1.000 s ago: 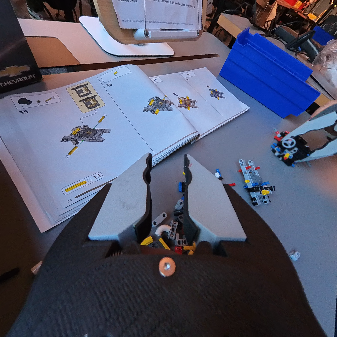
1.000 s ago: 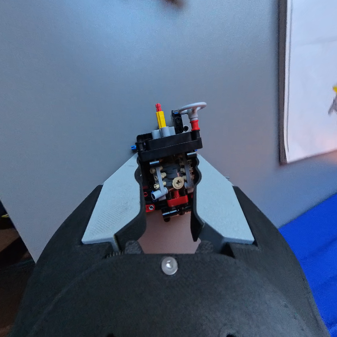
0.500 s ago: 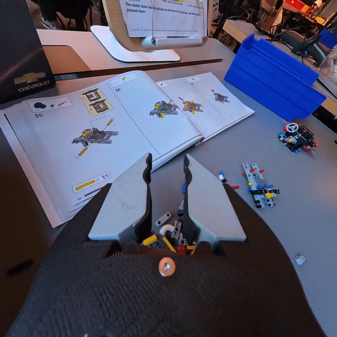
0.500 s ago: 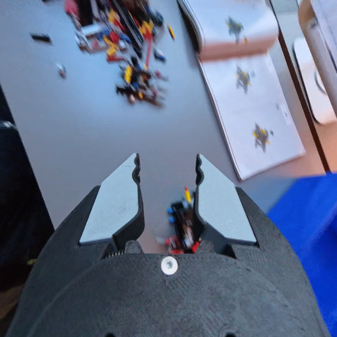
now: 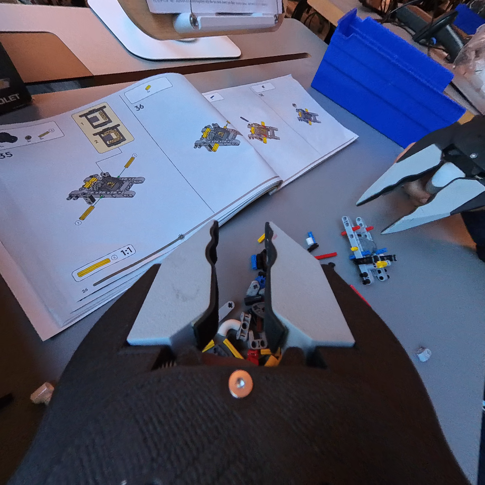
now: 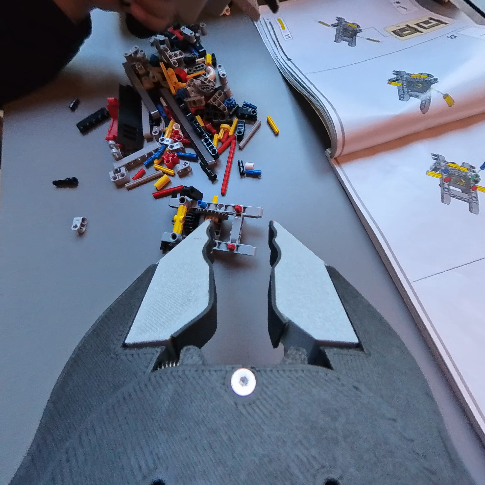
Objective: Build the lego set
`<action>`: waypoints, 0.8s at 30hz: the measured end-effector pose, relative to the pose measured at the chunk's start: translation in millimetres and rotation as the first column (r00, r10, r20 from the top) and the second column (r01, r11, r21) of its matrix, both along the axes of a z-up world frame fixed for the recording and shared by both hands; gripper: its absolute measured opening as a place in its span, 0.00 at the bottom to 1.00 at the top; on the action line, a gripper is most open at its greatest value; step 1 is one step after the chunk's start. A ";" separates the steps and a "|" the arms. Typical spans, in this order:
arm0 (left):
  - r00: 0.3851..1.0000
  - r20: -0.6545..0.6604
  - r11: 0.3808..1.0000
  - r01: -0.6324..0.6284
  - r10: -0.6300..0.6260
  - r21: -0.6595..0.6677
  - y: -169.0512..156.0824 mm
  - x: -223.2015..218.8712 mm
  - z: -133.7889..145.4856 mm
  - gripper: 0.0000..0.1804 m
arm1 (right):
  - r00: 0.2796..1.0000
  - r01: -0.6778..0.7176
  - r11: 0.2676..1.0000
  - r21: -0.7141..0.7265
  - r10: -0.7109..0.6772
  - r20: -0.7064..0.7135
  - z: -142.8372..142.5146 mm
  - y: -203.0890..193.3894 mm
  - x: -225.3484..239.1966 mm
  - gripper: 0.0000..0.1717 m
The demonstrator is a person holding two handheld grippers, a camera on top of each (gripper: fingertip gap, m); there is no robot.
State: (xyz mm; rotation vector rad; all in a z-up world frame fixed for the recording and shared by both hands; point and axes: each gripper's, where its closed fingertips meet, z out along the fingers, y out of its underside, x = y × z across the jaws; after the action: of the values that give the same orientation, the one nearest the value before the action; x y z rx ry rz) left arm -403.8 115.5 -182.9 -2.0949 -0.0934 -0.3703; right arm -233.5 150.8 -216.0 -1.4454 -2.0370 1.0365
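Right gripper [image 6: 239, 225] unclenched, empty, just short of grey beam assembly [image 6: 223, 223]; left gripper [image 5: 240, 228] parted, empty, over loose-parts pile [image 6: 178, 110] beside assembly; assembly incomplete.

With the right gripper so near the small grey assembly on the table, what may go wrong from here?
1. The right gripper is open, and one finger overlaps the grey beam assembly; it might push the assembly rather than grasp it.
2. The pile of loose pieces lies just beyond, so a sliding assembly could scatter them.
3. The open instruction booklet is close beside; a wide motion might catch its pages.
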 end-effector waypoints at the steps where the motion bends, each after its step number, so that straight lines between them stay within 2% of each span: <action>1: 1.000 0.000 1.000 0.002 -0.002 -0.006 0.3 0.4 -1.6 0.18 | 1.000 0.000 1.000 -0.005 0.000 -0.007 -2.2 0.3 -0.7 0.22; 8: 1.000 -0.017 0.999 0.002 -0.003 -0.041 3.2 -0.2 -14.4 0.18 | 0.994 -0.108 0.992 -0.061 0.107 -0.018 -16.2 -13.2 12.8 0.20; 11: 1.000 0.005 0.999 -0.017 0.018 -0.046 4.0 -4.3 -17.4 0.18 | 0.986 -0.167 0.985 -0.036 0.167 -0.008 -18.5 -19.1 22.6 0.17; 14: 0.999 -0.001 0.998 -0.033 0.033 -0.055 3.7 -8.4 -20.4 0.18 | 0.969 -0.243 0.969 -0.049 0.245 0.030 -21.4 -29.8 38.0 0.08; 17: 0.999 -0.008 0.997 -0.041 0.040 -0.062 3.1 -10.7 -21.7 0.18 | 0.955 -0.294 0.954 -0.059 0.296 0.027 -20.7 -37.8 46.8 0.06; 24: 0.999 -0.038 0.997 -0.038 0.035 -0.063 1.0 -12.7 -21.0 0.18 | 0.971 -0.231 0.970 -0.071 0.225 -0.078 -5.9 -28.0 37.5 0.06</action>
State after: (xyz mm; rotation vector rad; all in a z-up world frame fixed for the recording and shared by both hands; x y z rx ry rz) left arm -416.5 116.5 -203.9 -2.1592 -0.1229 -0.3104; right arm -195.9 122.8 -221.9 -1.2131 -2.1709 1.2548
